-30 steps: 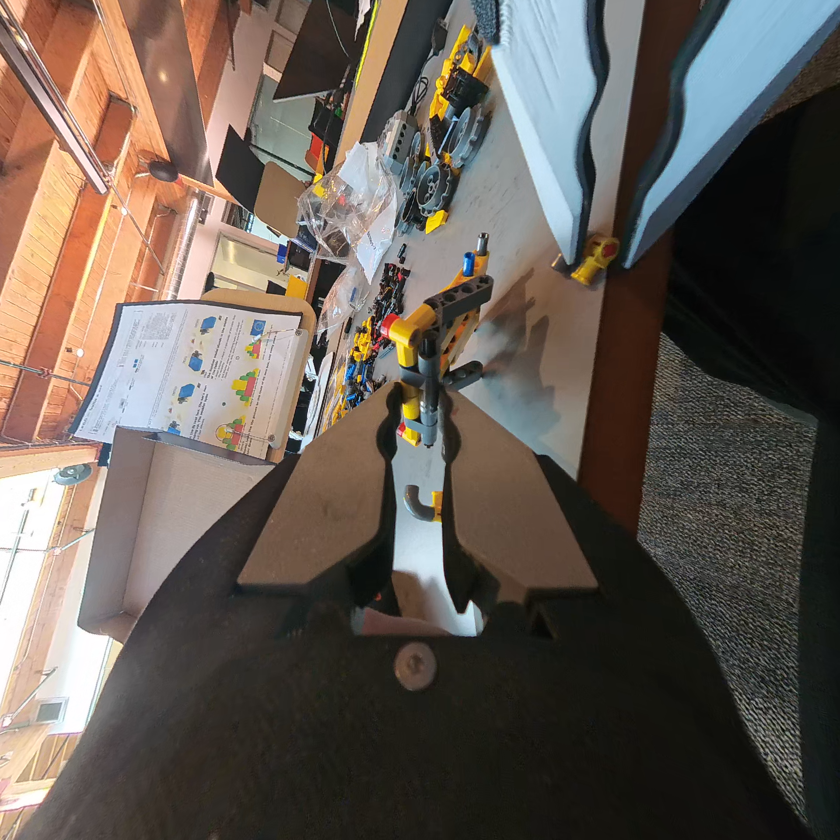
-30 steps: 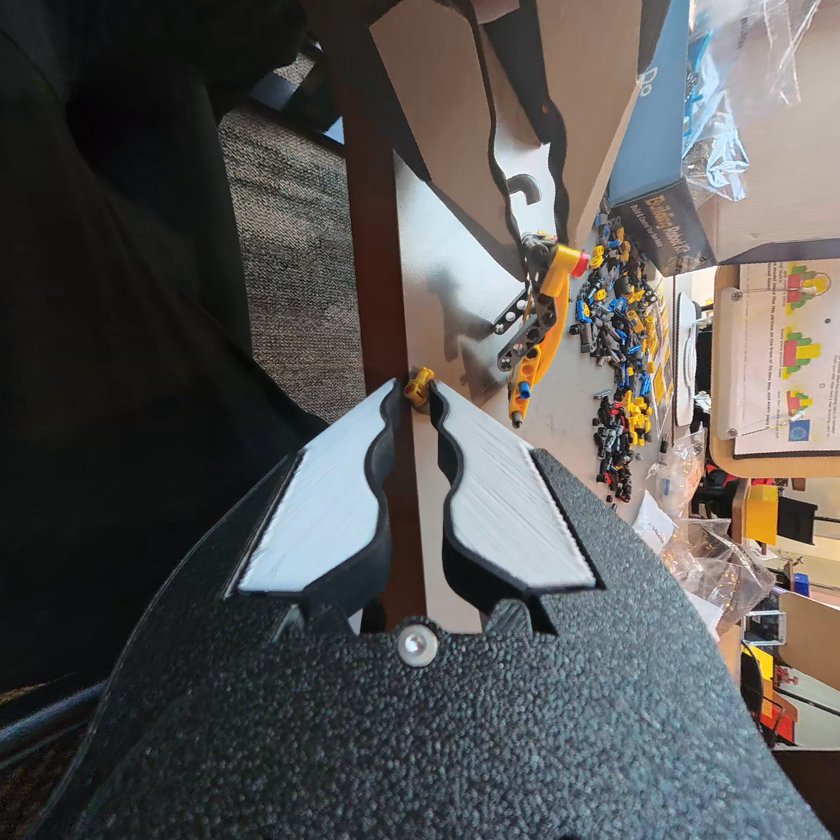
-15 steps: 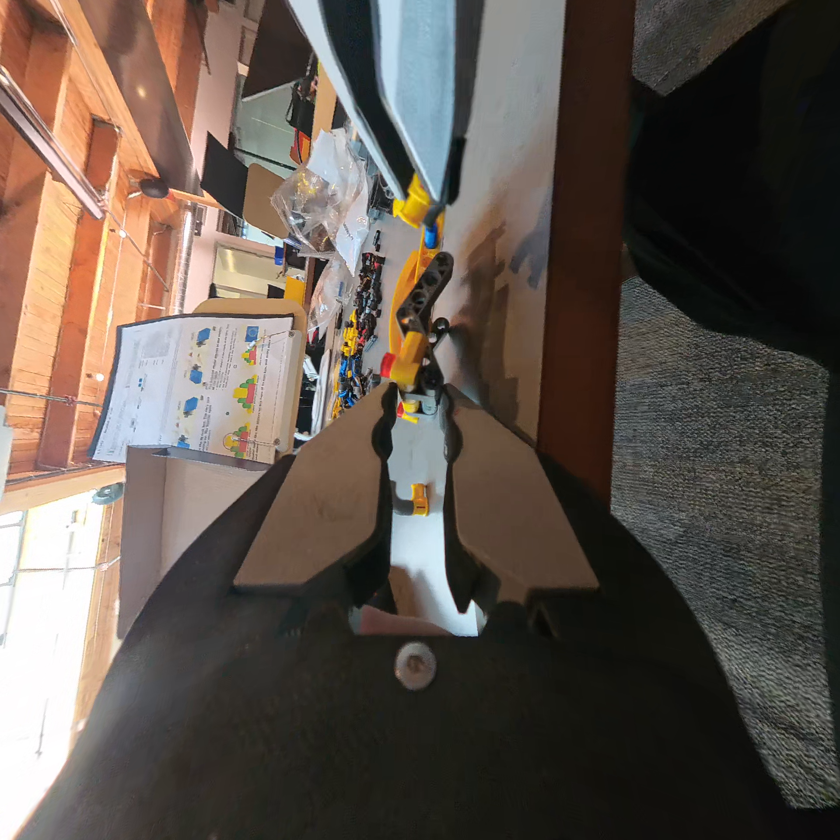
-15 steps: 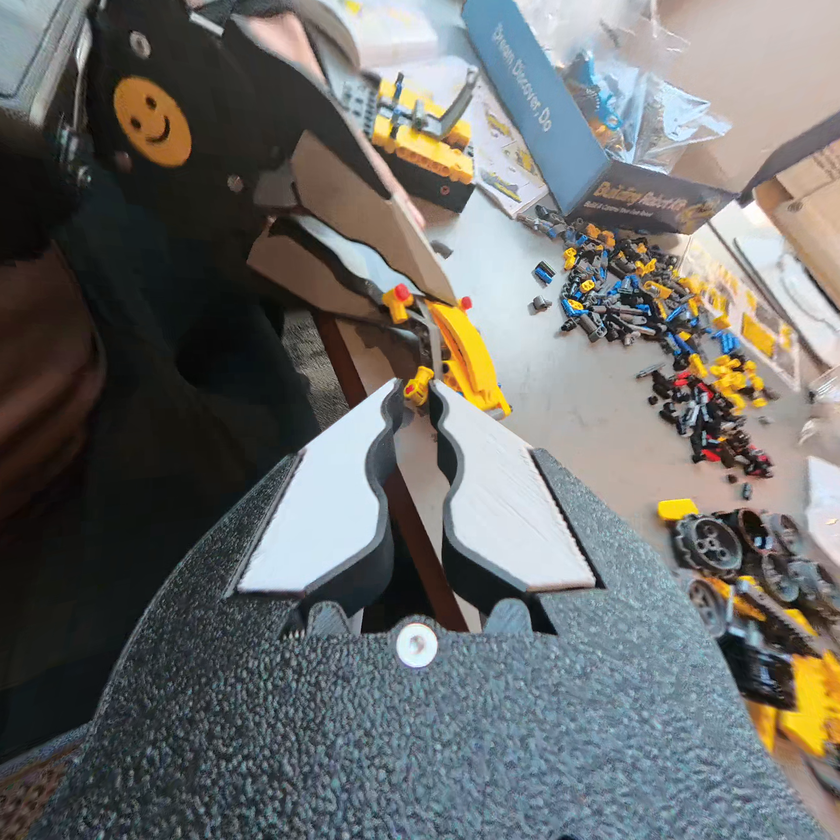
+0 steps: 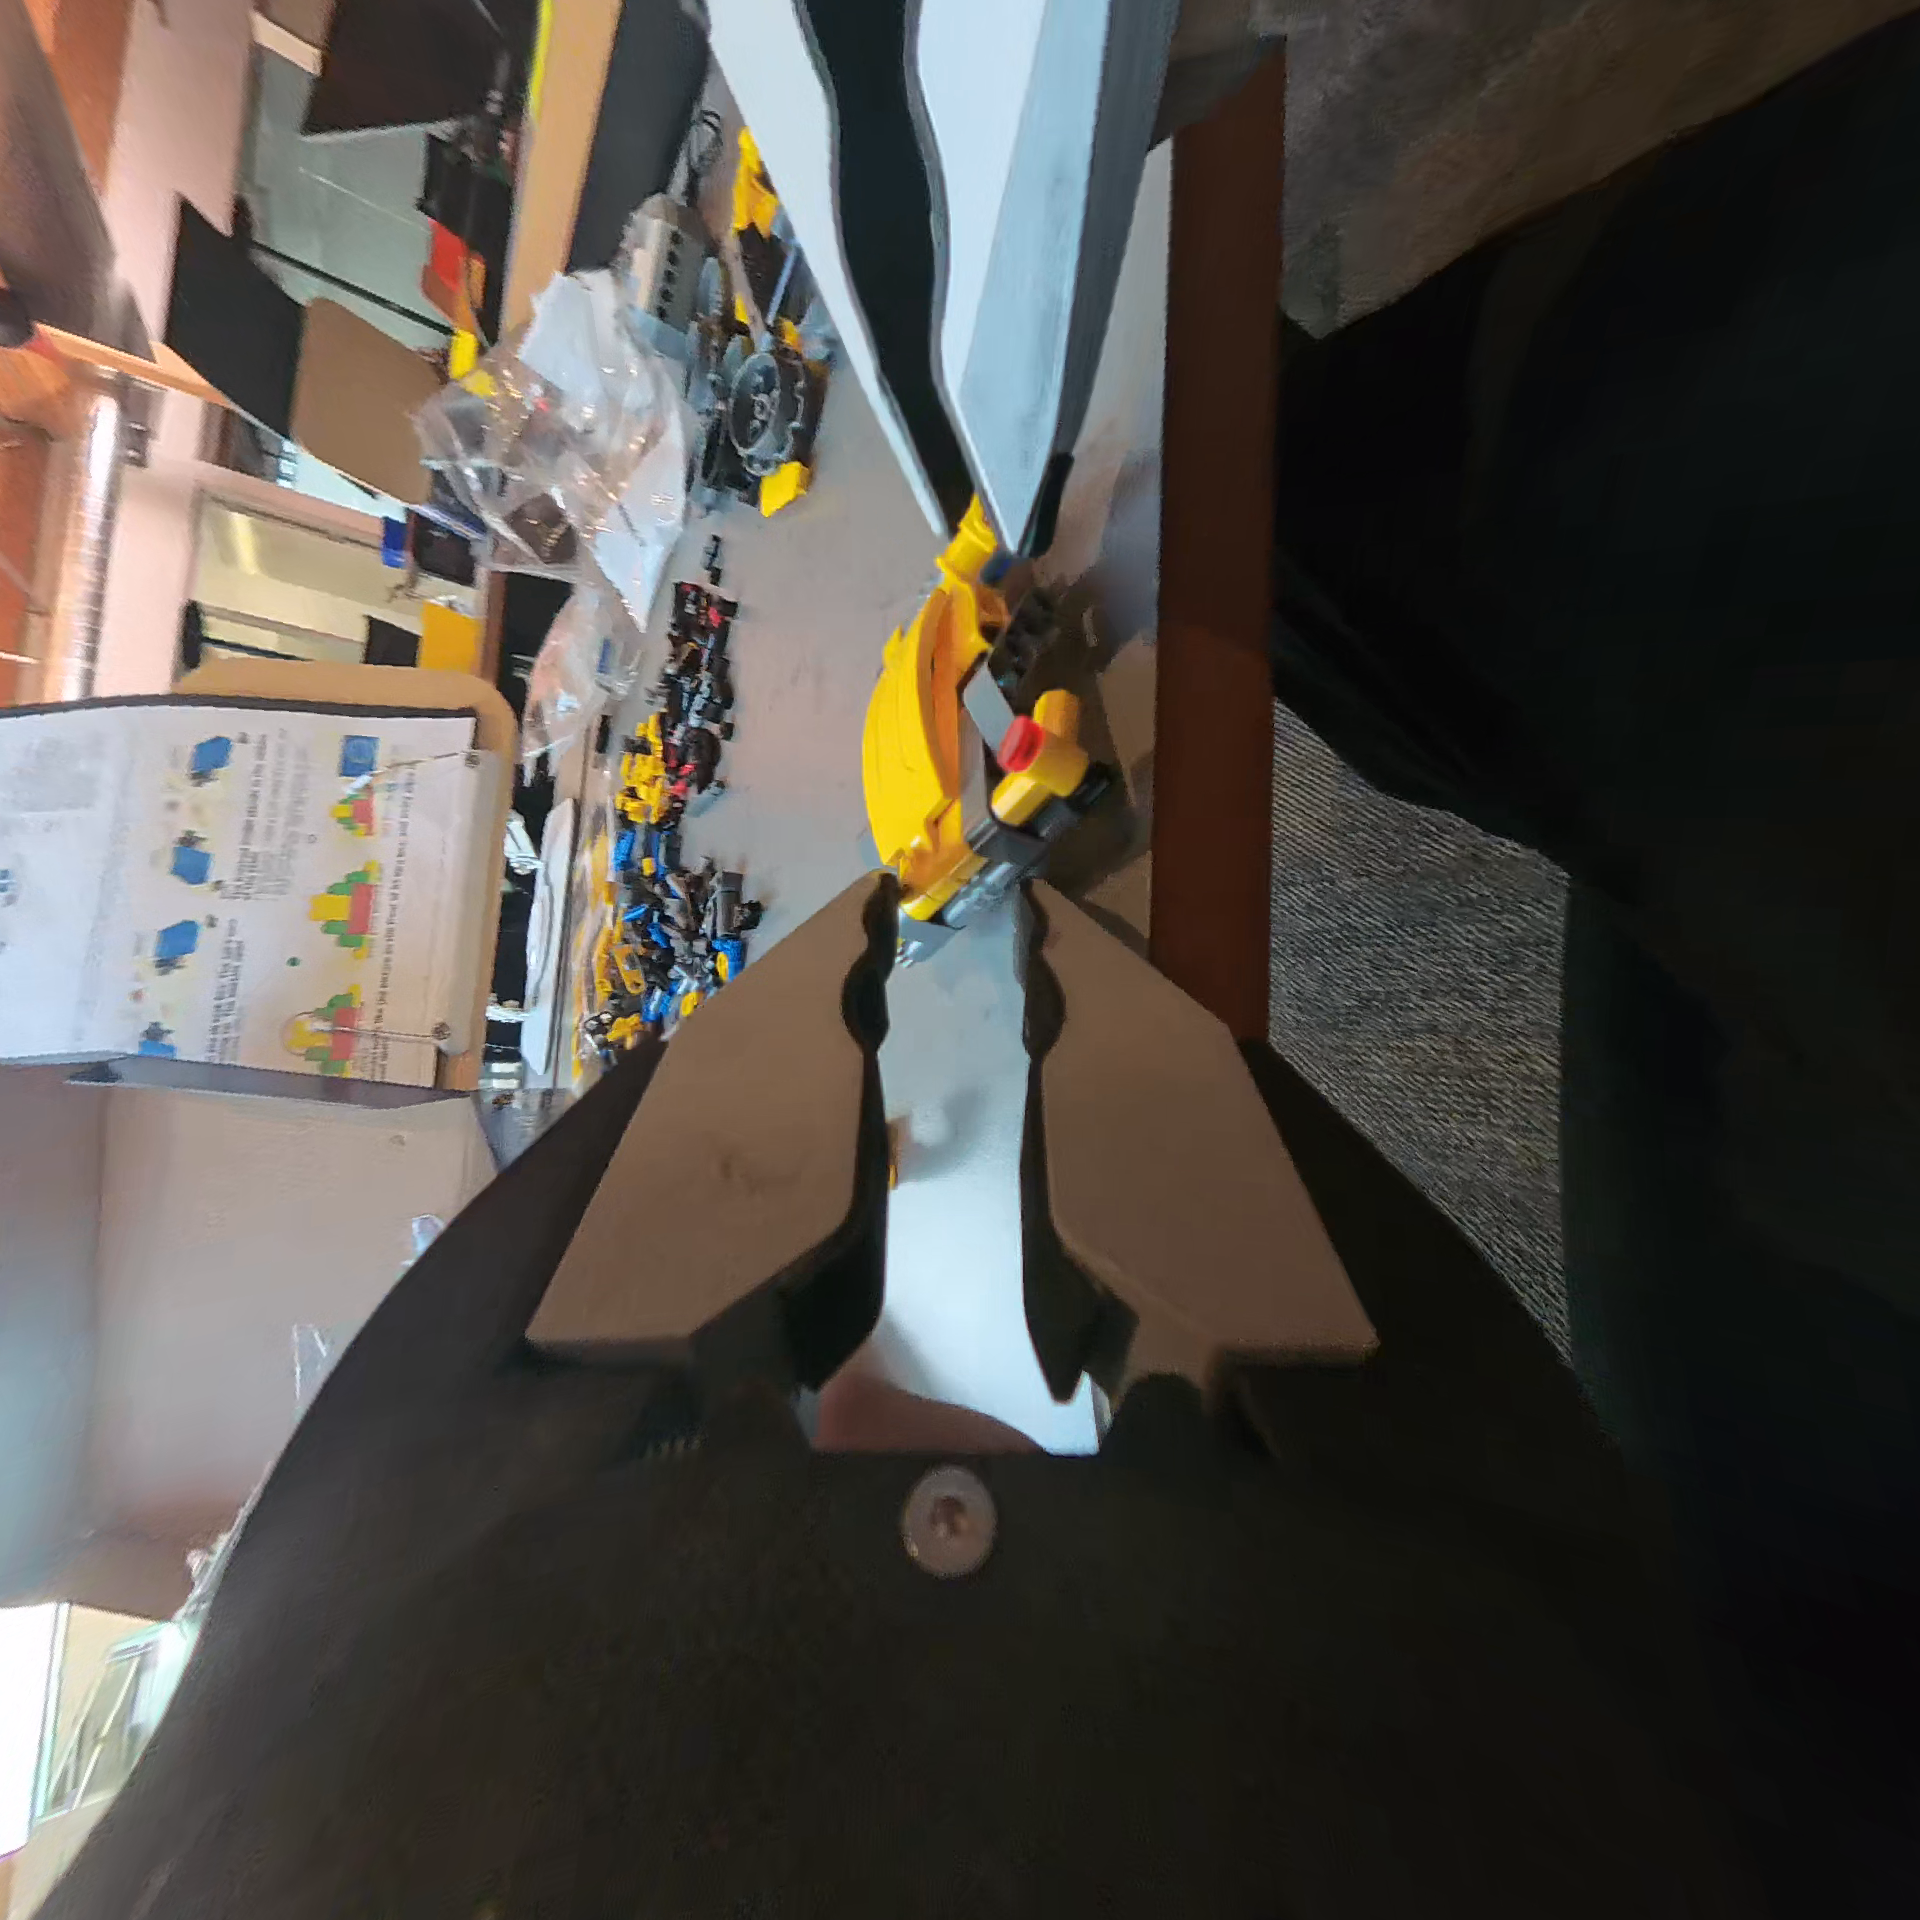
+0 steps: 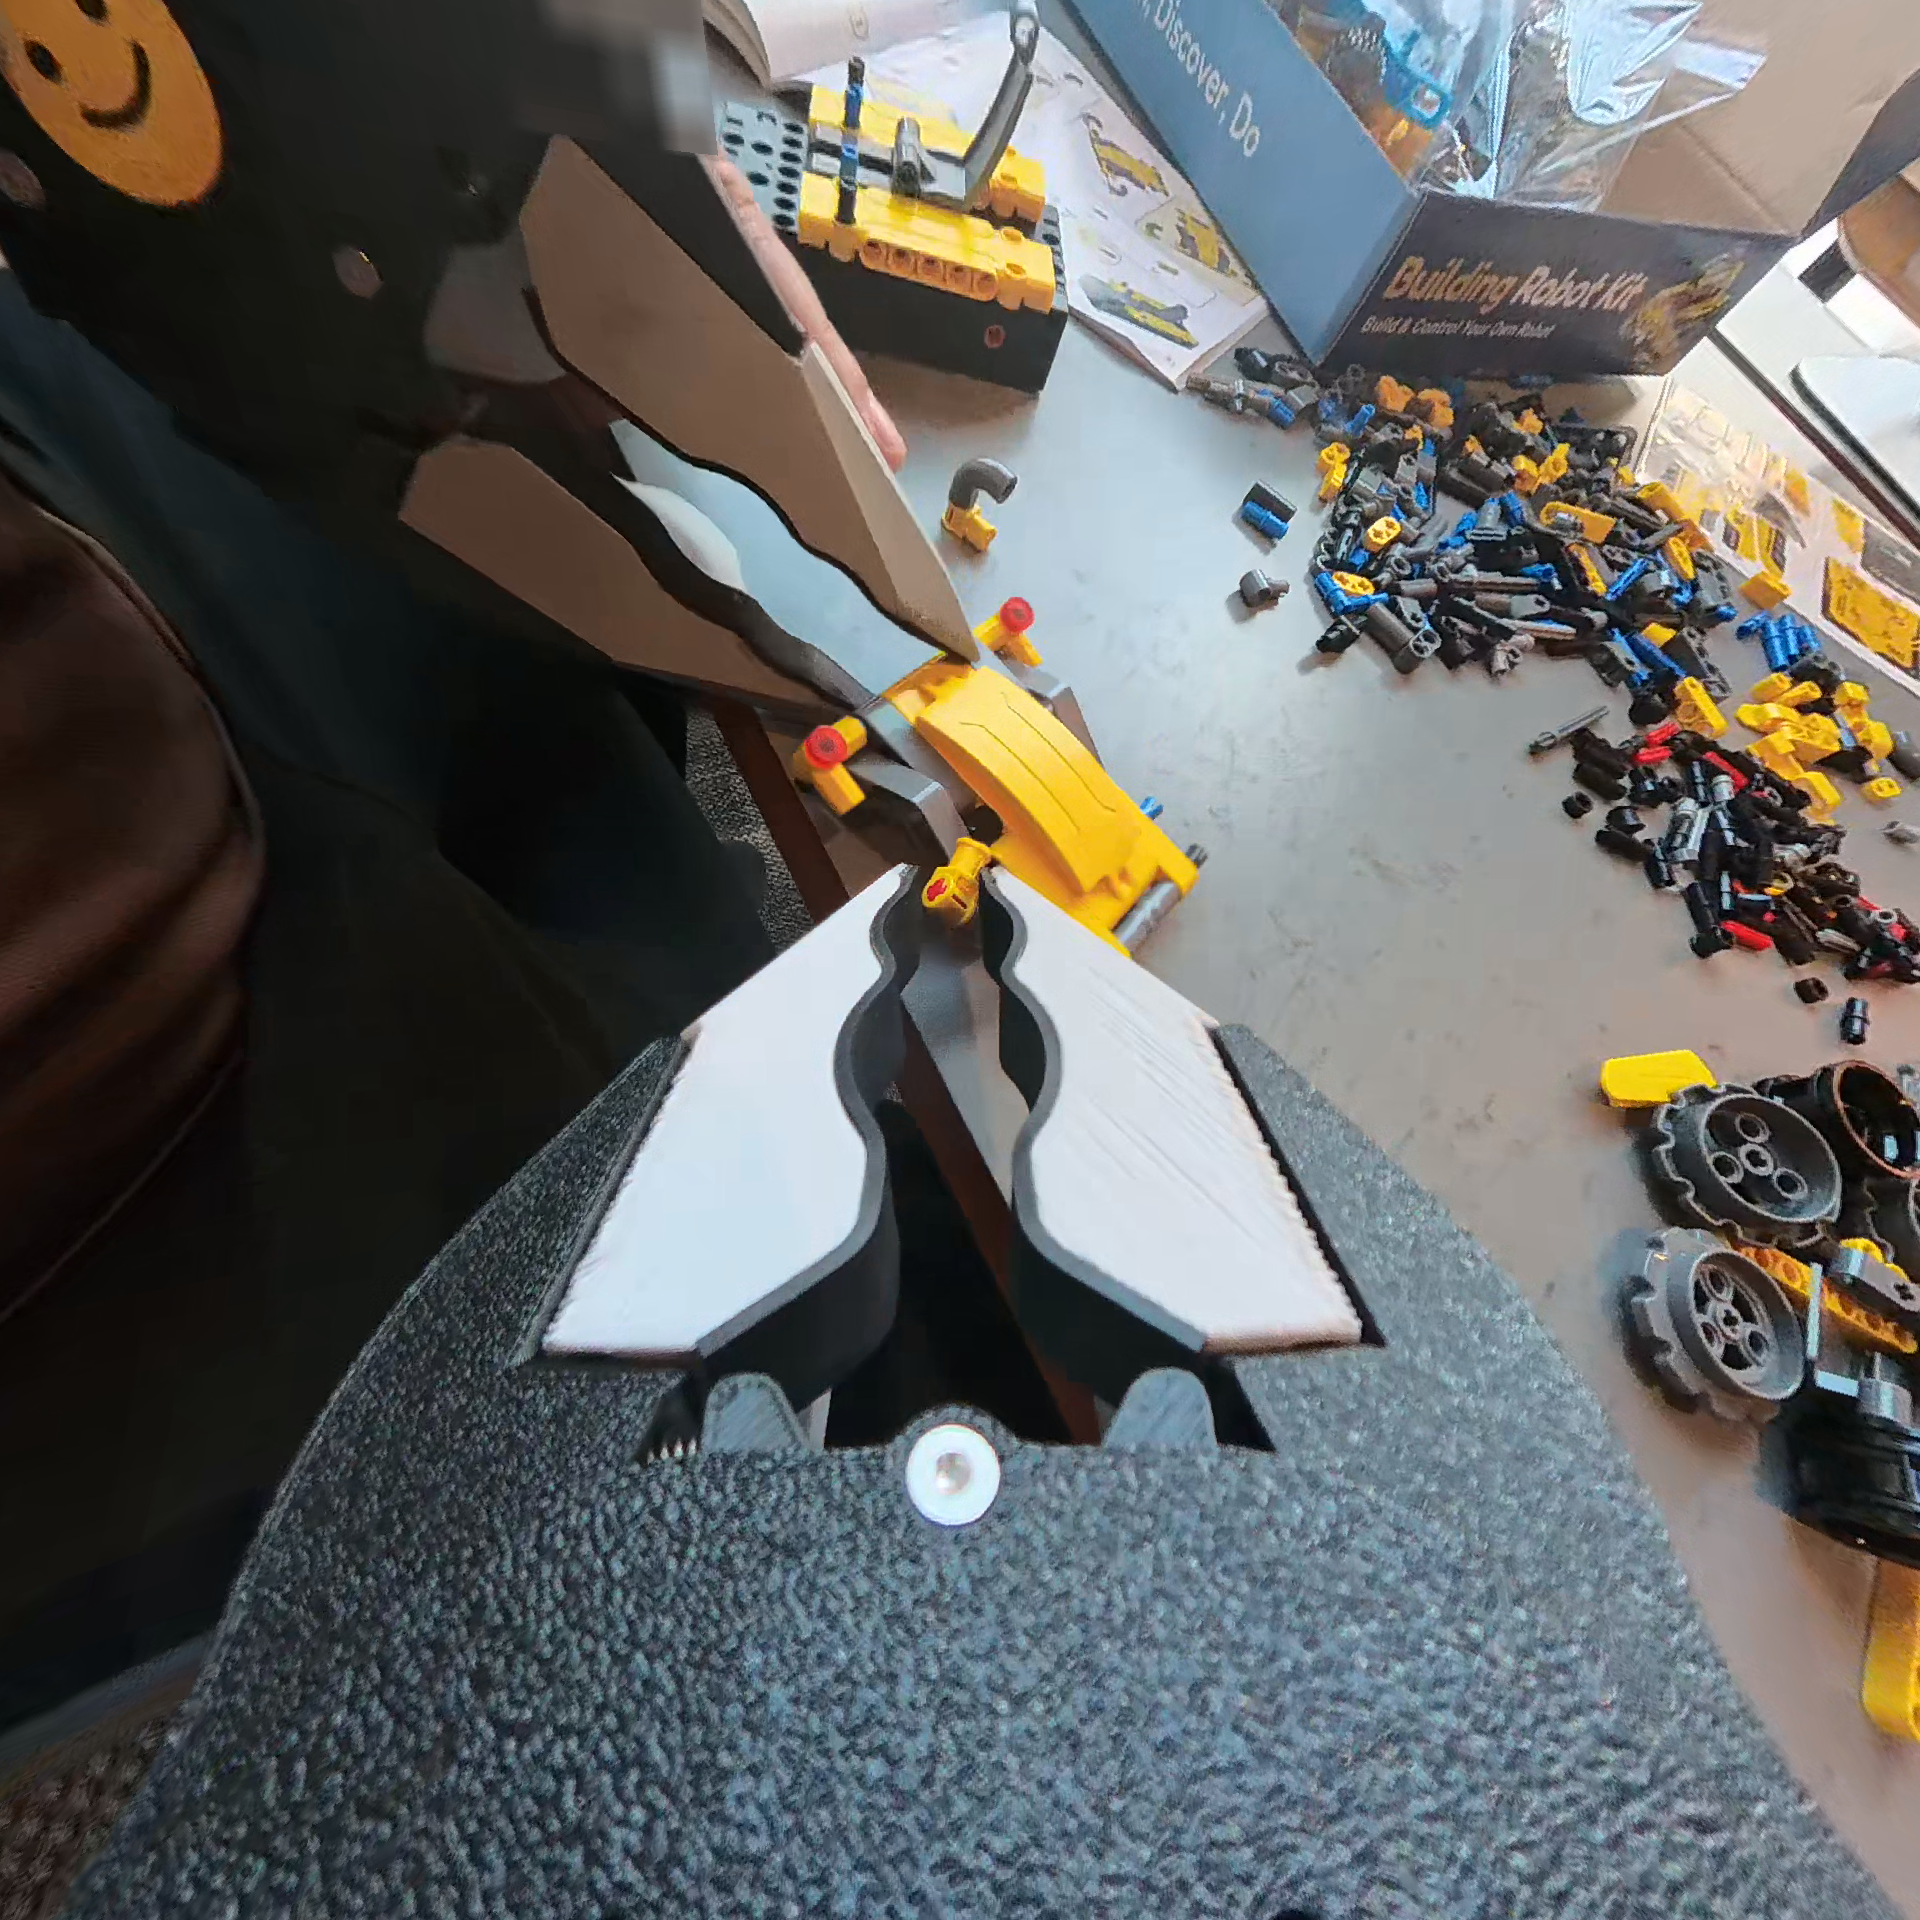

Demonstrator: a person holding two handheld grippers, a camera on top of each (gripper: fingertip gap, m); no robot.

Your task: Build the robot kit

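Right now the left gripper with tan fingers is clenched on the grey end of a yellow curved toy-brick part that sits at the edge of the grey table. From the right wrist view its tips pinch that end, next to a small red stud. How the grey end looks inside the grip is hidden.

The right gripper with white ribbed fingers is clenched on a tiny yellow pin piece with a red end, touching the near side of the yellow curved part. In the left wrist view that gripper comes in from the top and is cut off; the pin is too blurred there to make out.

A big pile of small black, blue and yellow pieces lies well apart on the table. Black toothed wheels sit at the right, partly cut off. A dark blue cardboard box has printed writing on its sides. A round yellow smiley sticker is on the left gripper's black body. A propped white sheet with coloured block pictures has small writing, too blurred to read.
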